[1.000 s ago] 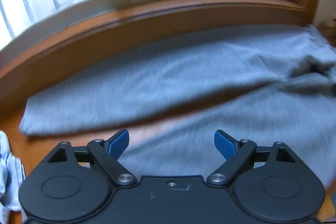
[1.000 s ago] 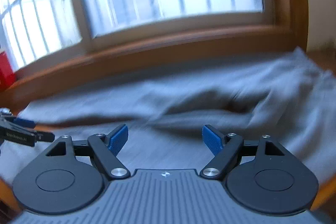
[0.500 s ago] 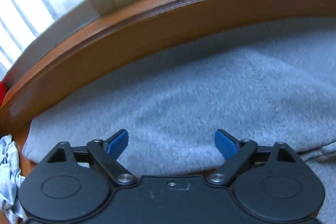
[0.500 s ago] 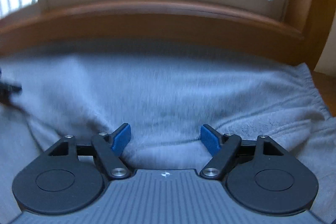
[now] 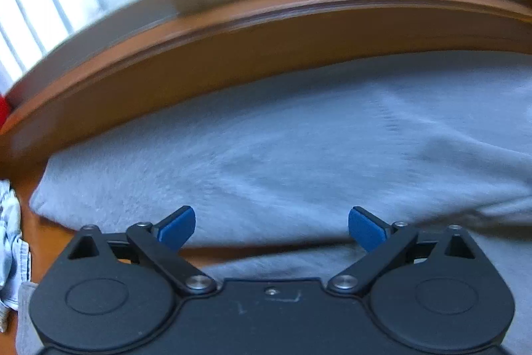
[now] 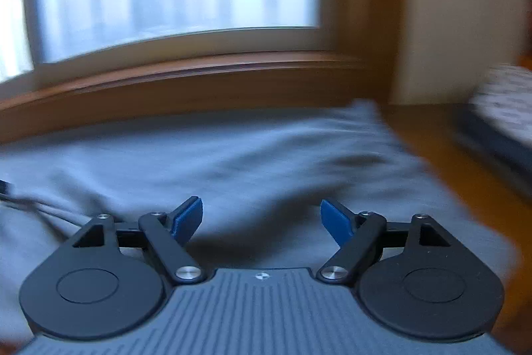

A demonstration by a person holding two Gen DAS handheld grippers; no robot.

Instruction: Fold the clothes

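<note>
Soft grey fleecy cloth on warm, smooth-finished wood

Ahead of and beneath the jaws lies the grey garment (image 5: 299,155), matt and slightly fuzzy; beyond it the wooden sill (image 5: 266,32) shows a satin sheen. The left gripper (image 5: 272,230) and right gripper (image 6: 261,222) are matt black plastic with bright metal rivets and rough blue pads (image 5: 176,228)

Grey garment (image 5: 299,155), brown wooden sill (image 5: 232,55), blue claw pads (image 6: 188,218).

no readable text, labels, brands, numbers or signs in either view, both pictures blurred
</note>
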